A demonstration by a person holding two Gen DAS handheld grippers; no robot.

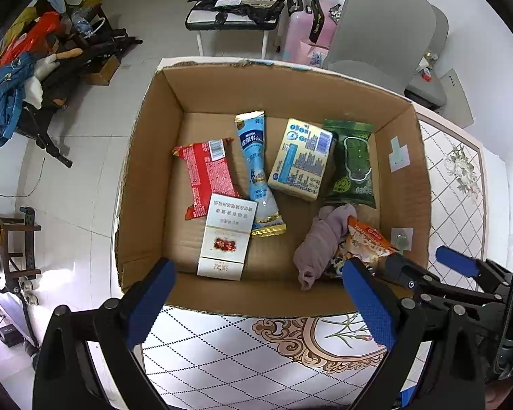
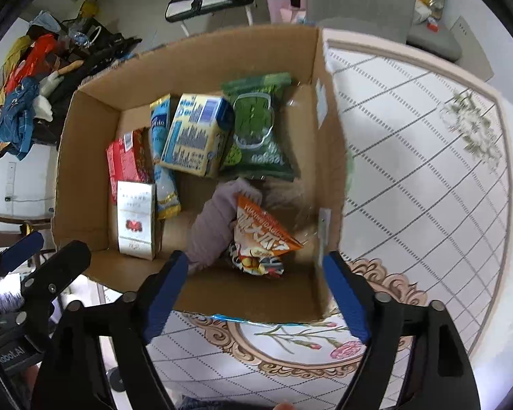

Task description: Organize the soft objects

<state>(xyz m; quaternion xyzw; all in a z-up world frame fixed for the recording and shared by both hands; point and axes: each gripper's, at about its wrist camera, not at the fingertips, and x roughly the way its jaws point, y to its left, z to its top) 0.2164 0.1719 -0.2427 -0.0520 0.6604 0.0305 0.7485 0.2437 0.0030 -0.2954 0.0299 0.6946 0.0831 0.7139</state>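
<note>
A: Both grippers hang over the open brown cardboard box (image 1: 174, 102) on the white patterned tabletop (image 1: 242, 352). Left gripper (image 1: 260, 304): jaws wide apart, nothing btwn them.

B: Right gripper (image 2: 256, 294) same, jaws spread, empty. Orange-and-white crinkly snack packet (image 2: 263, 235) lies loose on the box floor just past the blue pads, no contact.

A: From the left wrist view that packet's lower end is hidden behind the right gripper's black linkage. Mauve rolled cloth (image 1: 319, 242) touches it, partly tucked under.

B: Rest of the box: red foil snack bag (image 1: 207, 177), white carton w/ red emblem (image 1: 224, 242) overlapping its lower end, long light-blue pouch (image 1: 258, 174), yellow-and-blue boxy pack (image 1: 301, 160), green wipes packet (image 1: 354, 164) partly under that pack's edge.

A: Print on all of them unreadable to me. Right wrist view blurred around the box's right wall (image 2: 328, 157); can't make out the small tags stuck there.

B: Room behind is clutter, cut off by the fisheye rim.
</note>
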